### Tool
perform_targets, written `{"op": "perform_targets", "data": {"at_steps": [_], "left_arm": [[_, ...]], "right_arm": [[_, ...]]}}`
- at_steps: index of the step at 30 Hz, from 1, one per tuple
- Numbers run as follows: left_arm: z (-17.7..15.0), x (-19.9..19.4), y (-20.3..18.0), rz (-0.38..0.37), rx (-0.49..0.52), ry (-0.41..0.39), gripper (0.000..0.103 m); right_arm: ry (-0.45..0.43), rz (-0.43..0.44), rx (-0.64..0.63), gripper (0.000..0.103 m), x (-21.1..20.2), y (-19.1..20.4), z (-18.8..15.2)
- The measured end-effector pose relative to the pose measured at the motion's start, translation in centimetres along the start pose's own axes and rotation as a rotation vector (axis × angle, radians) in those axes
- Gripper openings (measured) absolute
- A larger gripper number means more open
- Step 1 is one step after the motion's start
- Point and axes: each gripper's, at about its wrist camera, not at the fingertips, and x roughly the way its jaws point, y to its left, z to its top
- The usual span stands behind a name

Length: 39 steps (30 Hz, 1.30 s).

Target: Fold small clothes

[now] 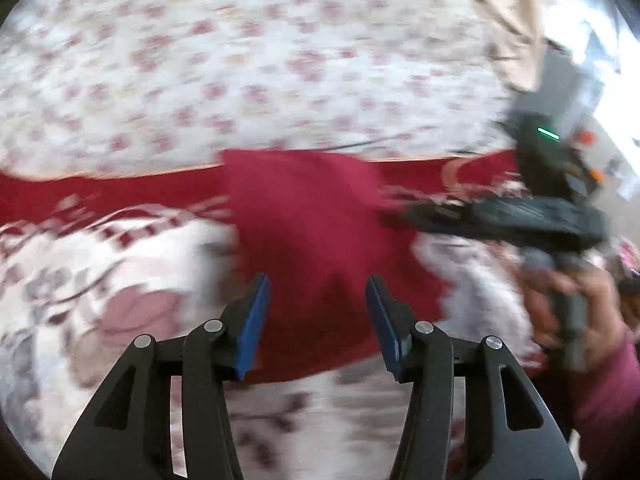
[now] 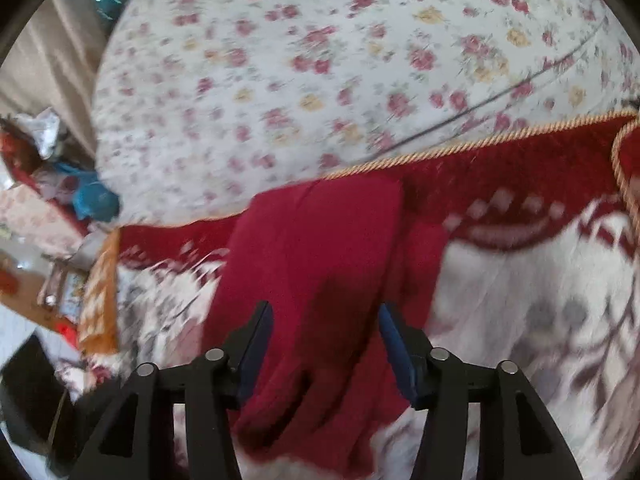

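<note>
Two grippers show here, and both have their fingers spread apart with nothing pinched between the blue pads. No brand, label or writing can be read anywhere; the pictures are blurred.

Nearest in the left wrist view, the left gripper (image 1: 318, 322) stands over the near part of a dark red garment (image 1: 316, 240). The cloth lies under the gap between the fingers, and the pads do not press on it. In the right wrist view the right gripper (image 2: 326, 354) is the same: fingers spread, the red cloth (image 2: 320, 264) beneath the gap, not gripped. Whether the fingertips touch the fabric I cannot tell, because of the blur.

The garment lies on a red and white blanket (image 2: 520, 300) with a leaf-like pattern and a twisted gold cord (image 2: 440, 152) along its far edge. It seems folded lengthwise, with one long layer over another, and its far end reaches to the red border of the blanket. On the right side of the left wrist view the other gripper's black body is seen with a small green light (image 1: 548, 133), held by a hand (image 1: 572, 304) in a dark pink sleeve (image 1: 612, 392).

Beyond the blanket spreads a white bed sheet (image 2: 320, 72) printed with pink and yellow flowers, and a thin dark cable (image 2: 500, 96) crosses it. Farther, at the left edge of the right wrist view, stand a beige curtain (image 2: 52, 48) and some mixed things, among them something blue (image 2: 96, 198).
</note>
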Motion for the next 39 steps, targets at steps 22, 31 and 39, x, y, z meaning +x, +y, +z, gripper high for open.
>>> {"op": "perform_targets", "data": {"at_steps": [22, 31, 39], "left_arm": [[-0.8, 4.6, -0.7, 0.07, 0.009, 0.032, 0.05], [-1.3, 6.2, -0.5, 0.082, 0.035, 0.028, 0.056], [-1.5, 6.6, -0.3, 0.075, 0.03, 0.033, 0.057]], "right_arm": [[-0.077, -0.148, -0.116, 0.019, -2.8, 2.7, -5.8], [-0.101, -0.305, -0.202, 0.035, 3.0, 3.8, -2.6], [-0.052, -0.312, -0.201, 0.032, 3.5, 1.9, -4.2]]}}
